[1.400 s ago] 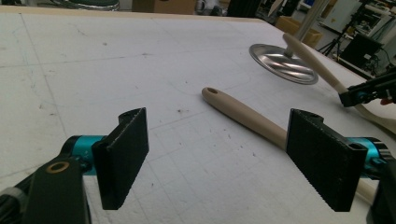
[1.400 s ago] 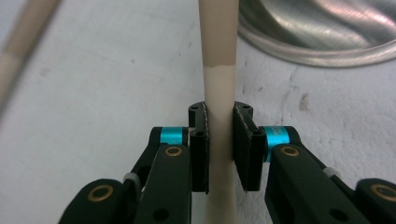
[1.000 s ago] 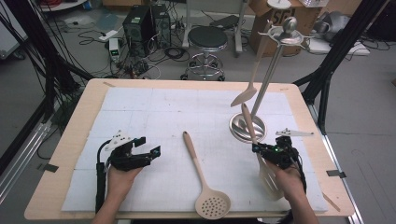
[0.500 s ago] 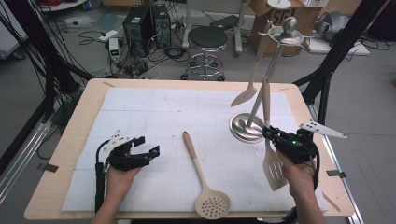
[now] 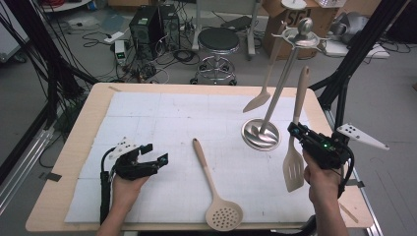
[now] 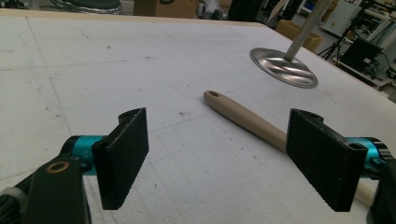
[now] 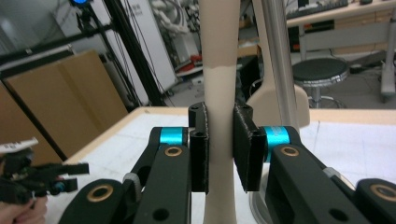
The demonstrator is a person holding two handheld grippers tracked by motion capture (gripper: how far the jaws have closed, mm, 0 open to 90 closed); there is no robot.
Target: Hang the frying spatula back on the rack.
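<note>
My right tongs [image 5: 301, 133] clamp the slotted spatula [image 5: 294, 167] upright for hanging on the rack [image 5: 280, 88]; left tongs [image 5: 153, 153] rest wide open, empty, near the skimmer [image 5: 212, 184] on the desk [image 5: 162, 115].

My high view looks down over the table [image 5: 88, 123]; both gripper views sit low and close, sharing the rack base [image 6: 283, 67].

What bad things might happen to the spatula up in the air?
The right gripper pinches the spatula only at its narrow handle, so it may twist or slip down. The handle top sits close to the stand, which could be bumped and tipped. The hanging spoon beside it could get knocked off its hook.
</note>
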